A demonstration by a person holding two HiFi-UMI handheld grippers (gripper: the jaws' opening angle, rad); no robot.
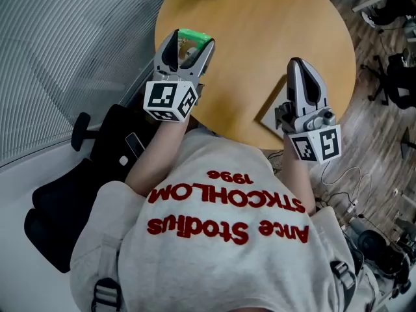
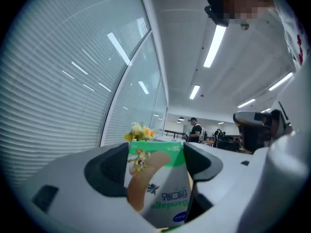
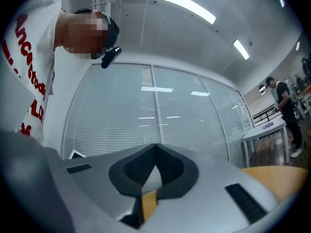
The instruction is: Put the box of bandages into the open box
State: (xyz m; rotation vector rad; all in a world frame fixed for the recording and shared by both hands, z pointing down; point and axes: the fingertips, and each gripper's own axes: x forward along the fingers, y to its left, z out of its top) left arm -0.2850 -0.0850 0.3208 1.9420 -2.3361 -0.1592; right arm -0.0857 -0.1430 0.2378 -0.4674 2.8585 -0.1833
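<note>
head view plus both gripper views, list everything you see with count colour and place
table: one, round, light wood, in front of the person
box of bandages: one, green and white, between the left jaws
flowers: one bunch, yellow, far side of the table
chair: one, black, on the floor left of the person
bystander: at least one, dark top, far back in the room
shirt: one, grey with red lettering, on the person
left hand-held gripper: one, grey, shut on the box of bandages
right hand-held gripper: one, grey, jaws together, empty
</note>
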